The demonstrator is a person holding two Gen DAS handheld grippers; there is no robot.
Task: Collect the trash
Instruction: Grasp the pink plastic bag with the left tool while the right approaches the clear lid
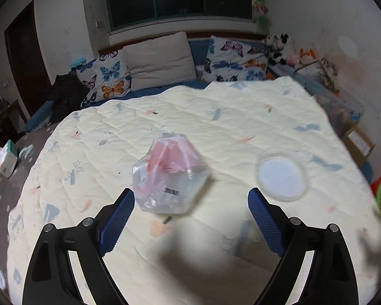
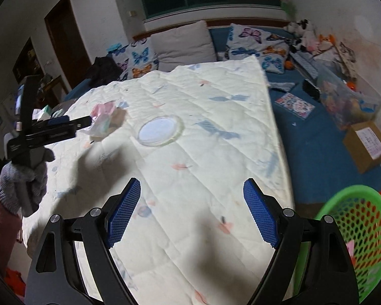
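Note:
A clear plastic bag with pink and white wrappers inside (image 1: 170, 174) lies on the cream quilt (image 1: 216, 117); it also shows in the right wrist view (image 2: 105, 119). A round clear plastic lid (image 1: 282, 176) lies to its right, and shows in the right wrist view (image 2: 160, 131). My left gripper (image 1: 191, 203) is open, just short of the bag, which sits ahead of its left finger. In the right wrist view the left gripper (image 2: 87, 122) reaches the bag from the left. My right gripper (image 2: 191, 195) is open and empty above the quilt.
A green plastic basket (image 2: 353, 231) stands at the right, off the quilt's edge, with some scraps inside. A cardboard box (image 2: 365, 145) sits on the blue sheet. Butterfly pillows (image 1: 109, 76) and plush toys line the far side. A tissue box (image 1: 9, 157) lies at the left.

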